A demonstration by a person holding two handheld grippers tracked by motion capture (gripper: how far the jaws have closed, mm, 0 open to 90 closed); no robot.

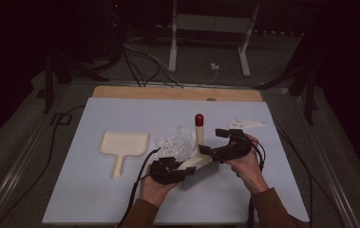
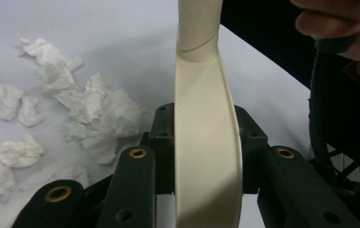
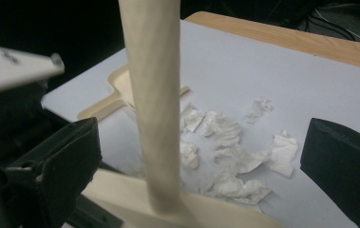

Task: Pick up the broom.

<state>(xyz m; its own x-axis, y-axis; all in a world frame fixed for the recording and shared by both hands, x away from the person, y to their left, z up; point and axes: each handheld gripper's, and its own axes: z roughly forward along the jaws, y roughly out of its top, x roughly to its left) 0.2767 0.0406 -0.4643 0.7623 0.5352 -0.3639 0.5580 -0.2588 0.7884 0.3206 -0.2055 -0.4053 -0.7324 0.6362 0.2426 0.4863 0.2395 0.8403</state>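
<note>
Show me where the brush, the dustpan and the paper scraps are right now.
brush (image 1: 199, 135): high view, on its cream handle below the red tip.
dustpan (image 1: 125, 142): high view, on the flat cream pan left of the scraps.
paper scraps (image 2: 97, 114): left gripper view, on the largest crumpled white piece.

Dim overall, dark surround; table (image 1: 120, 199) evenly lit, soft shadows; near objects blurred in claw views.

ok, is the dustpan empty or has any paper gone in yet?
Empty. In the high view the dustpan lies flat with a bare tray; the torn paper scraps sit apart on the white tabletop.
</note>
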